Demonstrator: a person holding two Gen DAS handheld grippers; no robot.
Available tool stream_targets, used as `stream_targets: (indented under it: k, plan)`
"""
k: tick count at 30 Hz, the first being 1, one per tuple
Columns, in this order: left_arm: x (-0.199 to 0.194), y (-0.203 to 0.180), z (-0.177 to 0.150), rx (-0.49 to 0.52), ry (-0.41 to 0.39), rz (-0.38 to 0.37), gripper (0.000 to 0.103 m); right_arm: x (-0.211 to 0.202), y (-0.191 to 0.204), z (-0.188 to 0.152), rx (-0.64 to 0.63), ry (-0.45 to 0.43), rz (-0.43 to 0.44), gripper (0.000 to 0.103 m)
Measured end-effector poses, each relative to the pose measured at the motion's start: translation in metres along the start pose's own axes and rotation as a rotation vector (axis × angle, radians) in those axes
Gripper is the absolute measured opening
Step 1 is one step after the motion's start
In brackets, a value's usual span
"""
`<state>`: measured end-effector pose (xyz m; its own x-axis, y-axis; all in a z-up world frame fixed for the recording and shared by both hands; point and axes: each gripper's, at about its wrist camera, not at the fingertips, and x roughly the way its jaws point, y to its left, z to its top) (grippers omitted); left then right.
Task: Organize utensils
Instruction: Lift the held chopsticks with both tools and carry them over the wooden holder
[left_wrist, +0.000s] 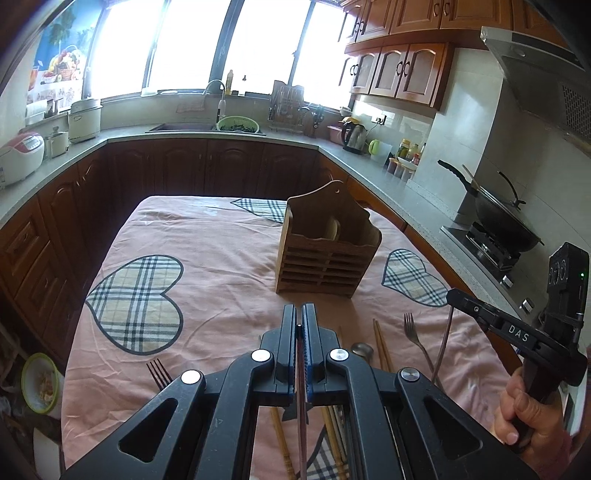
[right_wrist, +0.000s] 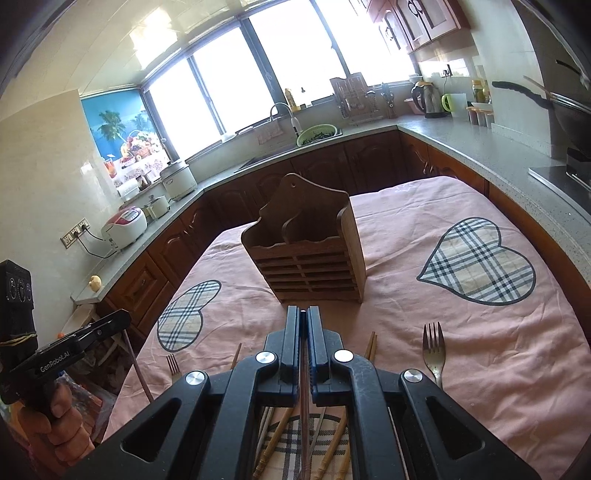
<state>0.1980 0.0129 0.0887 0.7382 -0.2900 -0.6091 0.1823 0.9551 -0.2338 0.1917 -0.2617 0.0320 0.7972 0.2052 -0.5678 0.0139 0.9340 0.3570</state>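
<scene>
From the left wrist view, the left tool (left_wrist: 299, 314) has its jaws pressed together on a thin reddish chopstick (left_wrist: 301, 398) that runs back under the camera. Beyond the tips, the wooden utensil holder (left_wrist: 325, 254) stands upright on the pink cloth of the table (left_wrist: 221, 258). One of its compartments shows a pale flat piece, possibly a handle; the rest of the inside I cannot make out. Only this view shows a spoon (left_wrist: 364, 349) lying just right of the tool, with a pair of chopsticks (left_wrist: 382, 343) and a silver fork (left_wrist: 413, 334) further right, and a dark fork (left_wrist: 159, 373) on the left. The right tool (left_wrist: 452, 295) appears at the right edge, a hand (left_wrist: 524, 413) on its grip and a thin reddish stick (left_wrist: 443, 343) hanging from its tip.

From the right wrist view, the right tool (right_wrist: 303, 314) is clamped narrow on a thin reddish stick (right_wrist: 304, 402). The holder (right_wrist: 310, 254) stands ahead, both front compartments looking empty from here. A silver fork (right_wrist: 434, 350) lies to the right. Bamboo chopsticks (right_wrist: 332, 450) lie on a plaid patch beneath the tool, seen more fully here. The left tool (right_wrist: 122, 317) sits at the left edge
</scene>
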Motion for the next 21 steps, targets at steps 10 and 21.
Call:
stream_targets:
  k: [10, 21]
  plan:
    - [-0.042, -0.004, -0.007, 0.002, -0.054, -0.007, 0.002, -0.032, 0.014, 0.001, -0.017, -0.053, 0.023, 0.003]
    - [-0.056, -0.003, -0.002, 0.004, -0.114, 0.005, 0.002, -0.041, 0.023, 0.011, -0.040, -0.092, 0.037, 0.003]
